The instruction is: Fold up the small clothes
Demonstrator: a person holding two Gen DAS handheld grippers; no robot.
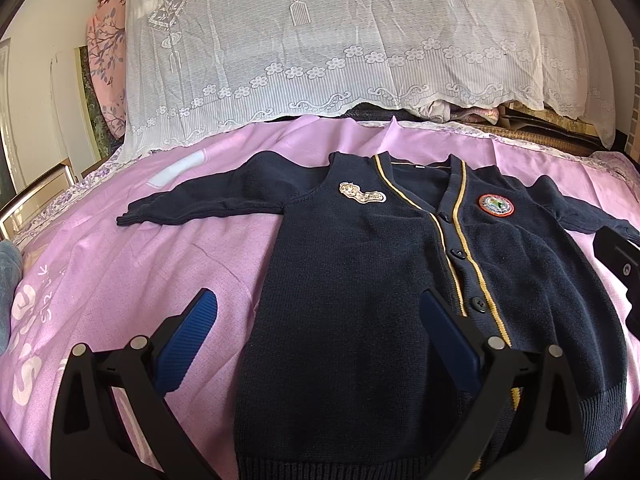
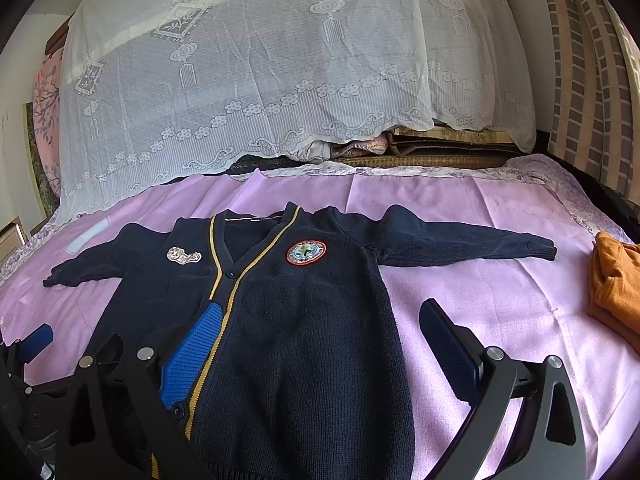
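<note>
- Pink bedsheet (image 1: 120,280) covers the bed; white lace cloth (image 1: 320,40) drapes the stack behind it.
- Navy cardigan (image 1: 352,280) lies flat, front up, in the middle of the sheet, straight ahead of both grippers. Long axis runs away from them: hem nearest, collar far. Sleeves are spread out to both sides.
- Left gripper (image 1: 318,340) is spread wide and empty, low over the hem; its pads straddle the cardigan's left side edge.
- Right gripper (image 2: 320,356) is also wide apart and holding nothing; its pads straddle the right half of the body, the outer one over bare sheet.
- Judgement: each gripper is nearer its own side seam and sleeve, so a sleeve or side fold inward looks like the next step.
- Cardigan look: thick knit, ribbed hem and cuffs, yellow piping down the buttoned placket, round red-rimmed badge (image 2: 306,253) and a pale patch (image 2: 184,256) on the chest.
- Orange garment (image 2: 616,280) sits at the sheet's right edge, well apart.
</note>
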